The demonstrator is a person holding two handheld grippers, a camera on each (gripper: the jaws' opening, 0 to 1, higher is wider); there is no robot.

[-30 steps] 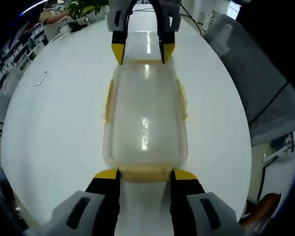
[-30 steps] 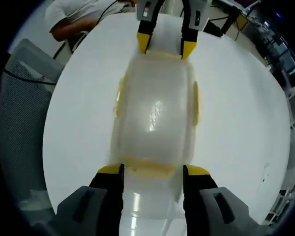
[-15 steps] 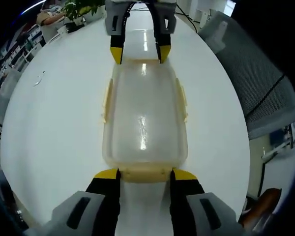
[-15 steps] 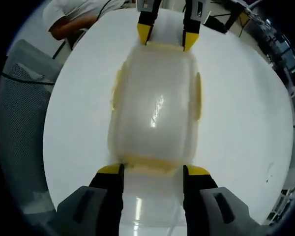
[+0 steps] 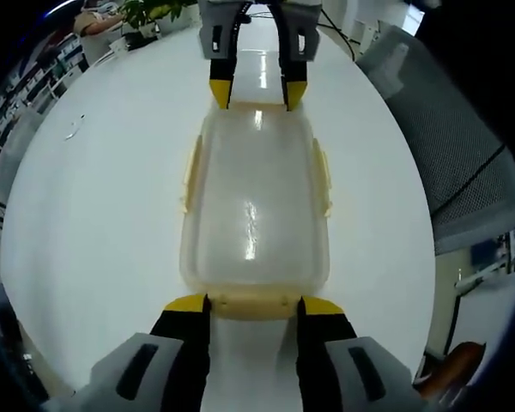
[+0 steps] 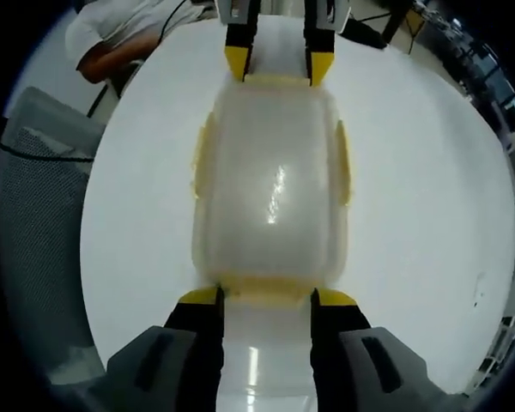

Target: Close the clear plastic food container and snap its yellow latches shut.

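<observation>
In the left gripper view, my left gripper [image 5: 253,302] sits at the near short end of the clear plastic container [image 5: 254,206]. Its jaws are spread about as wide as the yellow end latch [image 5: 254,303] between them, one yellow tip at each end of that latch, touching or nearly touching it. I cannot tell whether they press on it; they grip nothing. The container lies flat on the round white table [image 5: 94,215], near the middle, with its long axis running away from me. Its lid looks seated on the box. A pale yellow side latch [image 5: 190,172] lies along each long side, both folded close against the wall. At the far short end my right gripper [image 5: 257,93] comes in from the opposite side, its two yellow tips straddling the far latch. Beyond it, at the table's far edge, stands a green plant [image 5: 150,10], and off the right edge a grey mesh chair [image 5: 463,163].

In the right gripper view the same layout is mirrored: my right gripper [image 6: 266,297] is open about latch-wide at the near end, tips beside the yellow latch [image 6: 266,290], holding nothing. The container [image 6: 273,184] stretches away to the left gripper [image 6: 279,66] at its far end. Past the table's far edge a person in a light shirt [image 6: 129,30] leans in.
</observation>
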